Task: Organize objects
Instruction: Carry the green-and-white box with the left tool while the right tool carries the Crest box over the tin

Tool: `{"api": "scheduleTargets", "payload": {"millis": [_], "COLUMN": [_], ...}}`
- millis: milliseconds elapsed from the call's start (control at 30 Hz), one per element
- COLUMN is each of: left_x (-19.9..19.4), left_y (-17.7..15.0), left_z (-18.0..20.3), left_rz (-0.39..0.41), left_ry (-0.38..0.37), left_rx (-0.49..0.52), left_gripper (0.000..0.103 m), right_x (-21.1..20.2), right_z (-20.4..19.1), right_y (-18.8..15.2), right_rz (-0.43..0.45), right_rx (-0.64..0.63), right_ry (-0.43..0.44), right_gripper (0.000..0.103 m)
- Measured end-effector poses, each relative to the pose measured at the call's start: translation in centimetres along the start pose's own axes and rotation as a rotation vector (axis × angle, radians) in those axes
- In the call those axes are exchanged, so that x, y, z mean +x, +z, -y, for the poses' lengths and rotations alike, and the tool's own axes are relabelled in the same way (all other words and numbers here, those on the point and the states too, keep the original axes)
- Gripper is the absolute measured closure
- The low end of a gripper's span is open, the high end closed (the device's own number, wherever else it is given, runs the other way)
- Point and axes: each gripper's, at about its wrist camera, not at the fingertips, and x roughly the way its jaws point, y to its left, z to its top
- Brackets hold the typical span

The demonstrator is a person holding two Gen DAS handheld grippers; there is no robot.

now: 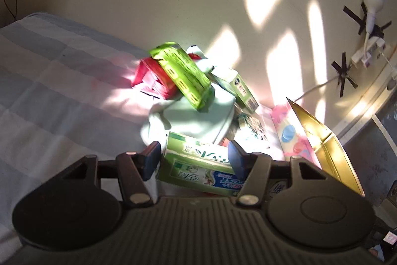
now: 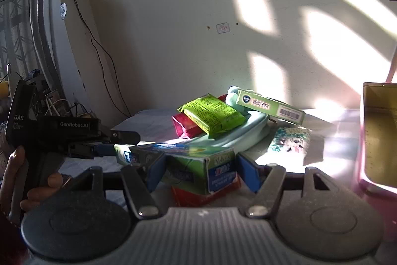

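A green toothpaste box (image 1: pixel 198 165) lies on the bed between the open fingers of my left gripper (image 1: pixel 193 160); whether the pads touch it I cannot tell. In the right wrist view the same box (image 2: pixel 191 163) lies on a red box (image 2: pixel 198 198), between the open fingers of my right gripper (image 2: pixel 201 170), with the left gripper (image 2: pixel 116 150) at the box's left end. Behind lie a lime-green packet (image 1: pixel 183 73) (image 2: pixel 213 113), a red packet (image 1: pixel 151 78) (image 2: pixel 184 127), a pale green cloth (image 1: pixel 193 121) (image 2: pixel 235 133) and a small green carton (image 1: pixel 242 90) (image 2: pixel 270 106).
A gold open box (image 1: pixel 330 148) (image 2: pixel 379 135) stands at the right beside a pink pack (image 1: pixel 290 135). A patterned packet (image 2: pixel 289 140) lies by the cloth. The striped bedsheet (image 1: pixel 62 96) stretches left. The wall behind carries cables and a power strip (image 1: pixel 367 51).
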Motion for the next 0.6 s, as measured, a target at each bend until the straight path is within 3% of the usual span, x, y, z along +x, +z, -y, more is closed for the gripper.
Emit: {"api": "scheduleTargets", "payload": {"millis": [200, 233, 367, 467, 600], "left_x": [4.4, 4.8, 5.3, 5.4, 5.7], "left_y": [-5.1, -5.7, -7.4, -7.8, -7.7], "left_z": [6.4, 7.1, 10.3, 11.1, 11.4], "left_rz": [-0.158, -0.156, -0.173, -0.183, -0.205], "left_ry": [-0.088, -0.096, -0.094, -0.087, -0.082], "left_rx": [0.13, 0.153, 0.274, 0.304, 0.328], "left_gripper": [0.043, 0.043, 0.041, 0.04, 0.034], "right_x": [-7.4, -8.1, -10.1, -10.6, -9.7], "right_z": [5.5, 6.2, 6.8, 5.9, 5.7], "right_y": [-4.8, -5.2, -7.0, -7.8, -8.2], "right_rz": [-0.057, -0.075, -0.125, -0.137, -0.176], "right_rx": [0.134, 0.138, 0.057, -0.03, -0.085], "right_ry": [-0.102, -0.113, -0.144, -0.148, -0.15], "right_gripper": [0.04, 0.039, 0.034, 0.022, 0.017]}}
